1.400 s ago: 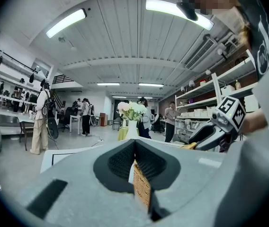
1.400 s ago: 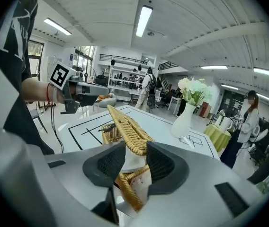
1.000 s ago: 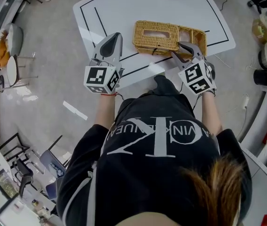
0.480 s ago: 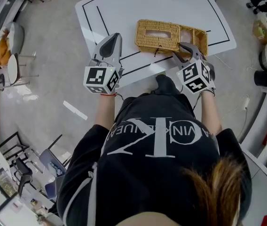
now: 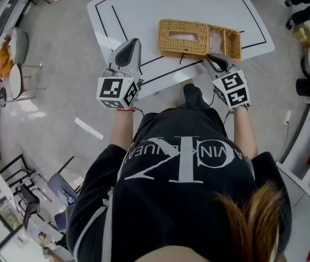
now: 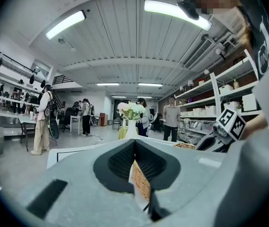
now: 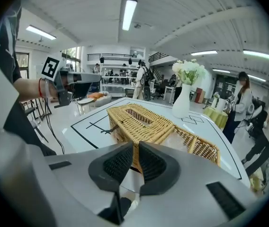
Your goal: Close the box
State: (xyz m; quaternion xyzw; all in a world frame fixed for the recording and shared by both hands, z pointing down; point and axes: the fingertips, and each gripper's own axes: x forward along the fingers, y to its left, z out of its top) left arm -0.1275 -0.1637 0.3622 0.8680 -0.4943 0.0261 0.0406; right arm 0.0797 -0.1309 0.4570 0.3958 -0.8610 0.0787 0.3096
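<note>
Left gripper (image 5: 132, 42) is held over the near left part of the white table (image 5: 144, 4), and its dark pads meet at the tips, so it is fully closed and holds nothing. Its marker cube sits behind the jaws, toward the person. Ahead of this gripper and to its right lies the wicker box (image 5: 183, 37), well apart from the tips. The box has a long slot in its top, and a short dark cord hangs from its near side. At the right end of the box a wicker flap (image 5: 227, 36) lies open and flat on the table. Right gripper (image 5: 214, 58) points down at the near edge of the box, about where the flap joins the body. Its jaws have just been closing, and now only a thin slit is left between the pads. Nothing is caught between them; the wicker shows through the slit, just beyond the tips. Farther ahead of this gripper stands a white vase (image 7: 182, 105) with pale flowers.
</note>
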